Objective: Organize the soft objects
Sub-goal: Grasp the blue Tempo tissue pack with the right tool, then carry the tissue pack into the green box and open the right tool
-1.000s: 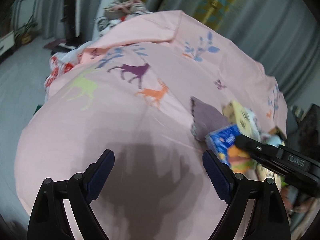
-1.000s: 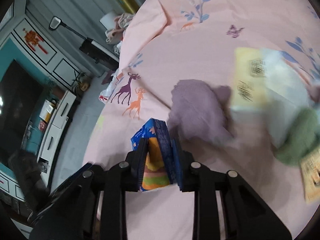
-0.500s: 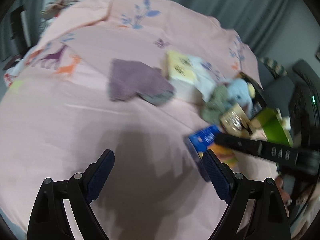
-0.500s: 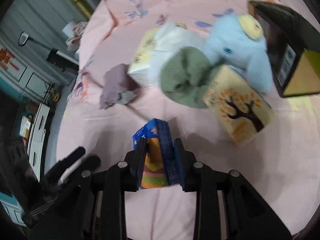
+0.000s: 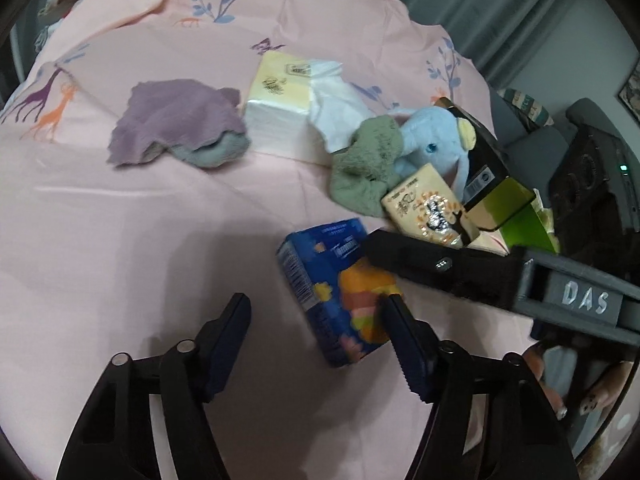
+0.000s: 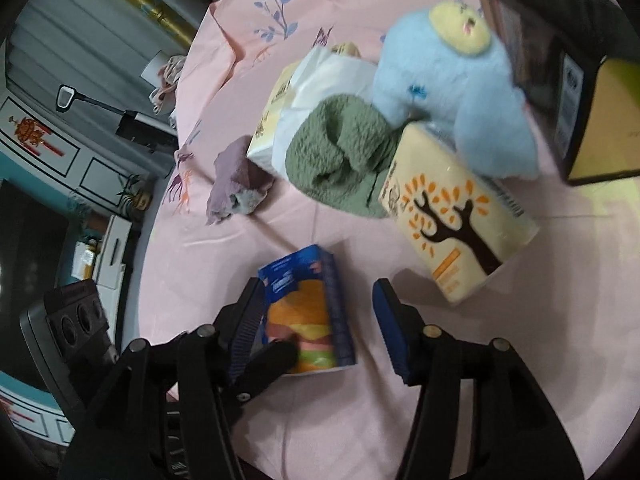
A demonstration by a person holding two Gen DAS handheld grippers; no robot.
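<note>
A blue tissue pack (image 5: 336,288) (image 6: 308,304) lies on the pink bedsheet (image 5: 120,240). My right gripper (image 6: 320,320) straddles it with its jaws opening; the left pad is against the pack and the right pad stands clear. My left gripper (image 5: 316,332) is closing, with its right finger (image 5: 400,340) over the pack's near corner and mostly bare sheet in the gap. Beyond lie a purple cloth (image 5: 176,120), a green cloth (image 6: 340,152), a blue elephant plush (image 6: 448,92) and a tree-print tissue pack (image 6: 452,216).
A yellow tissue pack (image 5: 280,92) with a white cloth (image 5: 336,96) on it sits behind the pile. A black-and-green box (image 6: 560,60) stands at the right. The bed's edge drops to the floor at left, toward a cabinet (image 6: 112,248). A person's hand (image 5: 600,392) shows at lower right.
Both grippers swung right toward the pile of soft things. The right gripper, shut on the blue pack before, has spread its jaws. The left gripper's jaws have narrowed.
</note>
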